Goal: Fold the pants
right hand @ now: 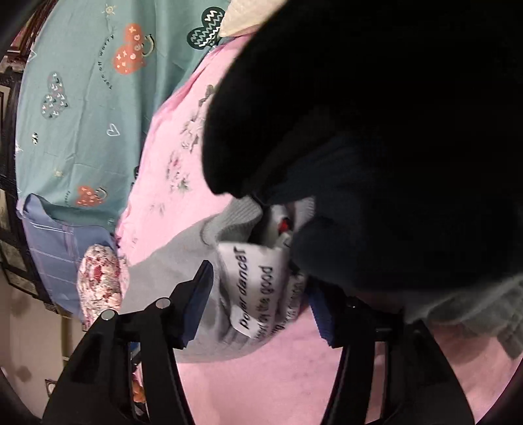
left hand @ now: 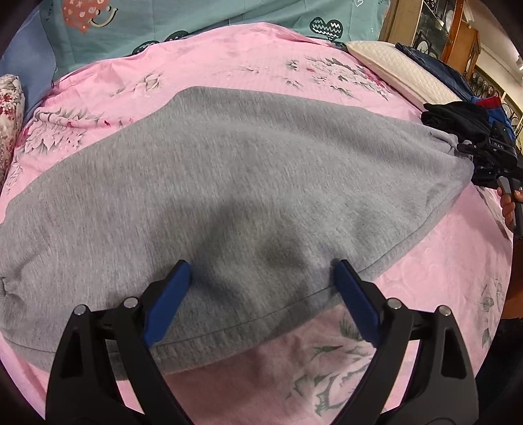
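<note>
right now my left gripper gapes wide over the grey pants, whose long axis runs crosswise; my right gripper, also wide, straddles the waistband label.

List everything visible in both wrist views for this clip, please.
grey pants: one, grey, spread flat on the pink sheet
white label: one, black print, at the pants' waistband
pink sheet: one, floral, covering the bed
teal sheet: one, heart prints, behind
white pillow: one, far right
black garment: one, right edge
left gripper: fingers open over pants' hem
right gripper: fingers open around waistband
</note>
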